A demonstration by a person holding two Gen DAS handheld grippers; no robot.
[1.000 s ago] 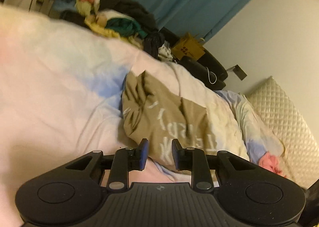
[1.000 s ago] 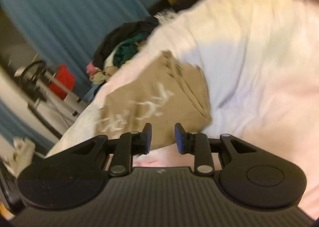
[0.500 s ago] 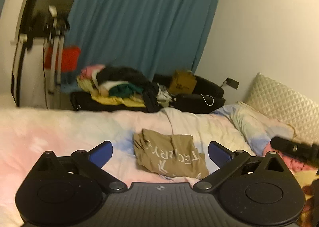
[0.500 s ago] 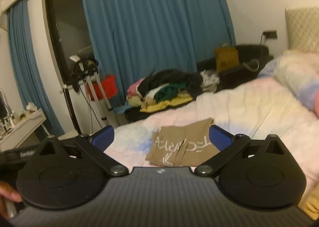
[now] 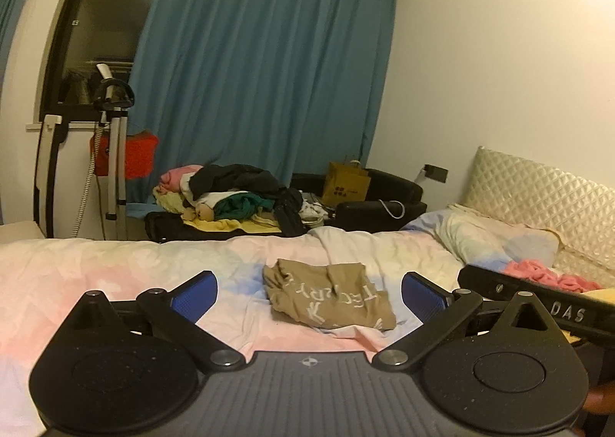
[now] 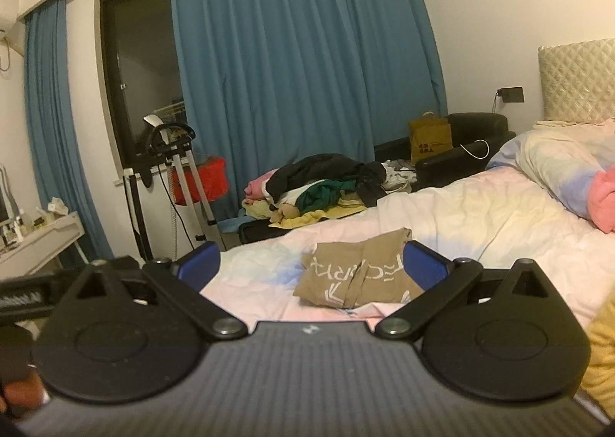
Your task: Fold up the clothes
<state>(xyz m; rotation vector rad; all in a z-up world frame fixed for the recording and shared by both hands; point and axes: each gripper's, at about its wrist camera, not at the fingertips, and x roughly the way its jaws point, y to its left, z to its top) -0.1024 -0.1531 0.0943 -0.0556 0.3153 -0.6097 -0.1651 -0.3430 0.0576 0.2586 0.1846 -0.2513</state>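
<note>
Tan folded shirt point(image 5: 330, 296) (white lettering up) lies on the bed point(image 5: 96, 268); left gripper point(image 5: 309, 293) and right gripper point(image 6: 313, 264) gape wide, empty.

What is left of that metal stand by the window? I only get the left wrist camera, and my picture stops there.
Observer: A white desk stands there, with small bottles and a crumpled tissue on it.
Operator: Is my other gripper holding the brown shirt?
Observer: No. The right gripper is open with nothing between its fingers. The folded tan shirt lies on the bed beyond it.
</note>
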